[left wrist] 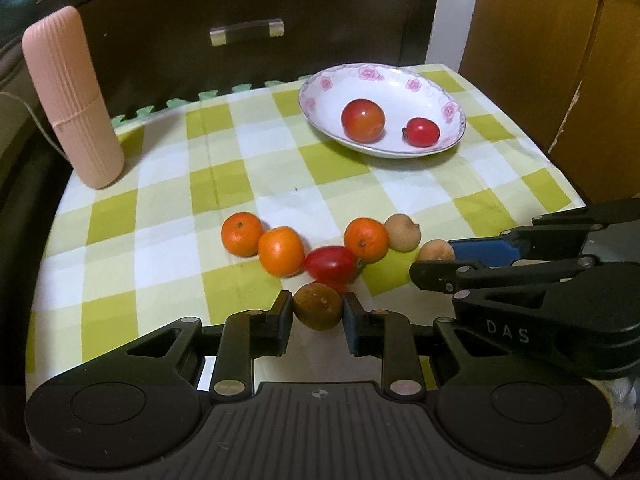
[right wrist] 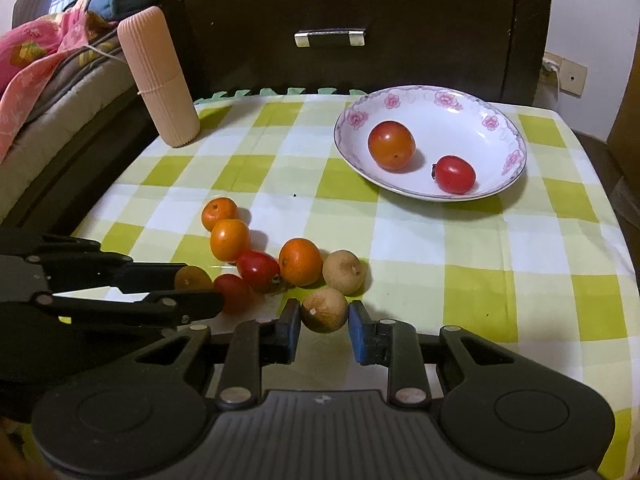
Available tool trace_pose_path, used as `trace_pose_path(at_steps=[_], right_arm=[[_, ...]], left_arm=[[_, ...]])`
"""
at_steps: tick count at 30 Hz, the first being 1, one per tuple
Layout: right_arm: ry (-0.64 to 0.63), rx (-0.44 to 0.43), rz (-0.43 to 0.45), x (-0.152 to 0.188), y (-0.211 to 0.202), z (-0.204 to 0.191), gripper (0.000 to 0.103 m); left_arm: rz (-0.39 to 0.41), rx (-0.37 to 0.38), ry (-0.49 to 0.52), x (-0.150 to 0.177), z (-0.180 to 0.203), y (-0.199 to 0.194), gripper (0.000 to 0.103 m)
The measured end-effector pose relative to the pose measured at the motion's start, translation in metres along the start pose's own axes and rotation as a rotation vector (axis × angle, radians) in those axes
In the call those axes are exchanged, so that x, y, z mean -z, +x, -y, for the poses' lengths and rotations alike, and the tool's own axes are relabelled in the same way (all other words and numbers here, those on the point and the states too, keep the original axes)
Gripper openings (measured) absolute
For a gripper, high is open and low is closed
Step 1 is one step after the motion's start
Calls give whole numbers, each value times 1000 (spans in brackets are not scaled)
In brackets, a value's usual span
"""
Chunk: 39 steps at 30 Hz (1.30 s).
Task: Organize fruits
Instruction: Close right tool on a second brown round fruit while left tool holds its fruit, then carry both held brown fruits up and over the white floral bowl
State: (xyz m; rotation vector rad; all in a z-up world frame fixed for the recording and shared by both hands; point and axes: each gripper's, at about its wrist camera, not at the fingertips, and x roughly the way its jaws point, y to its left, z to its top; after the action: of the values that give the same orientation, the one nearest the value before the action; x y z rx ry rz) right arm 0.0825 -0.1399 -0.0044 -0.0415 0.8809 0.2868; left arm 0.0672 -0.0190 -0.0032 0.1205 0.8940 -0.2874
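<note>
My left gripper [left wrist: 318,312] is shut on a brown longan [left wrist: 318,307] low over the checked cloth [left wrist: 192,184]; the same gripper [right wrist: 198,288] and its longan [right wrist: 193,278] show at the left of the right wrist view. My right gripper [right wrist: 325,316] has its pads against a second longan [right wrist: 324,311], and it reaches in from the right in the left wrist view [left wrist: 434,260]. Beyond them lie three small oranges [left wrist: 281,251], two cherry tomatoes [left wrist: 330,264] and one loose longan [left wrist: 403,232]. A flowered plate [left wrist: 400,90] at the back right holds a round tomato [left wrist: 363,120] and a cherry tomato [left wrist: 423,131].
A pink ribbed case [left wrist: 74,100] stands upright at the back left corner. A dark drawer front with a metal handle [left wrist: 247,31] rises behind the table. Bedding [right wrist: 40,60] lies to the left. The cloth's right edge [right wrist: 616,216] drops off past the plate.
</note>
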Motion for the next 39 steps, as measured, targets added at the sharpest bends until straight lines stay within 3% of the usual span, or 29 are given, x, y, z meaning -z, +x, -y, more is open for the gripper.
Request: trace_pose_path(at_steps=[21,39], right_arm=[[75,45,59,-15,-15,21,26],[170,93,149,-79,-2,82,26]], left_arm=[[57,34,-1,-27,13,6,33],[162,26,40,-106,33,38,32]])
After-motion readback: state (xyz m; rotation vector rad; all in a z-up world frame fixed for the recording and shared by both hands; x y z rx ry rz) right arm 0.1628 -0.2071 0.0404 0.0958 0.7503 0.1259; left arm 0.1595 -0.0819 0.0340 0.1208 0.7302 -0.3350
